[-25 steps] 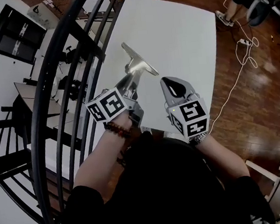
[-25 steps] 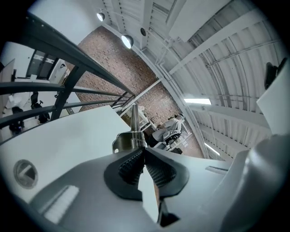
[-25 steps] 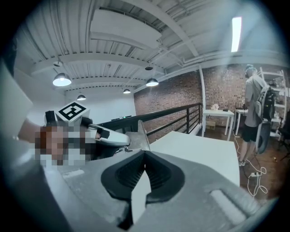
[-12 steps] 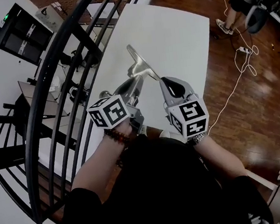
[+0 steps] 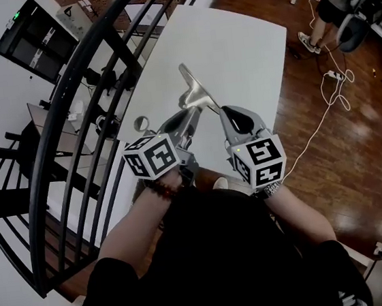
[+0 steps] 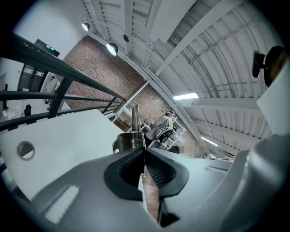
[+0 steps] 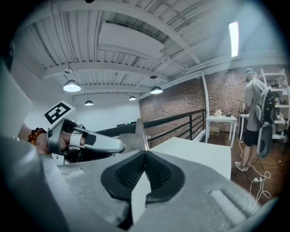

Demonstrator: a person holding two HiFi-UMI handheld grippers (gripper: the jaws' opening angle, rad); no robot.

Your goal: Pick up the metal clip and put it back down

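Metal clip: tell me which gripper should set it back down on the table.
Left. The left gripper is shut on the metal clip, holding it over the white table, so it likely only needs to lower and open. The right gripper is shut on nothing beside it.

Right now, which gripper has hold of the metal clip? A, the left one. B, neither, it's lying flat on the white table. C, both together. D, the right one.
A: the left gripper is shut on the metal clip, while the right gripper is shut beside it with nothing between its jaws.
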